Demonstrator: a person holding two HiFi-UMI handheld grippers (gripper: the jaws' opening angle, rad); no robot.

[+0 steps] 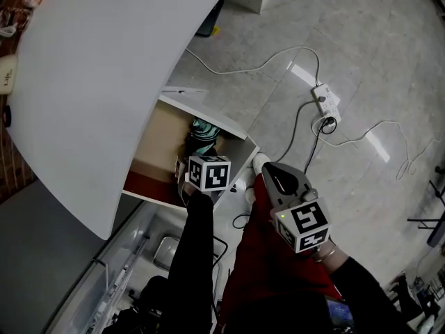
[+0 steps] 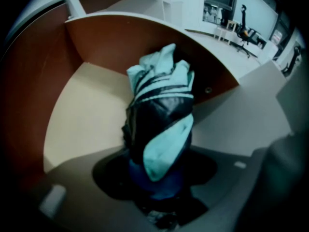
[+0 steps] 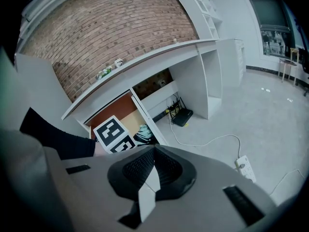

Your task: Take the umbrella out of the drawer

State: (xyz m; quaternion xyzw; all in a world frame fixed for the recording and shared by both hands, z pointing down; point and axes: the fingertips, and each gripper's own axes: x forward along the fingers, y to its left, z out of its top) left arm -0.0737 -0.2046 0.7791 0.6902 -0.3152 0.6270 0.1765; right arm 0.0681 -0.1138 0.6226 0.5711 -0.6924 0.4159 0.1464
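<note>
A folded teal-and-black umbrella [image 1: 202,135] lies in the open drawer [image 1: 154,152] under the white desk; it also shows in the right gripper view [image 3: 144,132]. My left gripper [image 1: 197,160] reaches down into the drawer over it. In the left gripper view the umbrella [image 2: 161,115] stands between the jaws of that gripper [image 2: 155,180], its dark blue end sunk in the hollow, with dark gaps on both sides. My right gripper [image 1: 268,170] hangs outside the drawer to the right, above the floor. Its jaws [image 3: 152,170] meet with nothing between them.
The curved white desk top [image 1: 104,82] overhangs the drawer. A white power strip [image 1: 327,101] and its cables trail over the grey floor. A black box [image 3: 182,116] sits under the desk. A lower metal compartment [image 1: 139,256] stands open by the person's legs.
</note>
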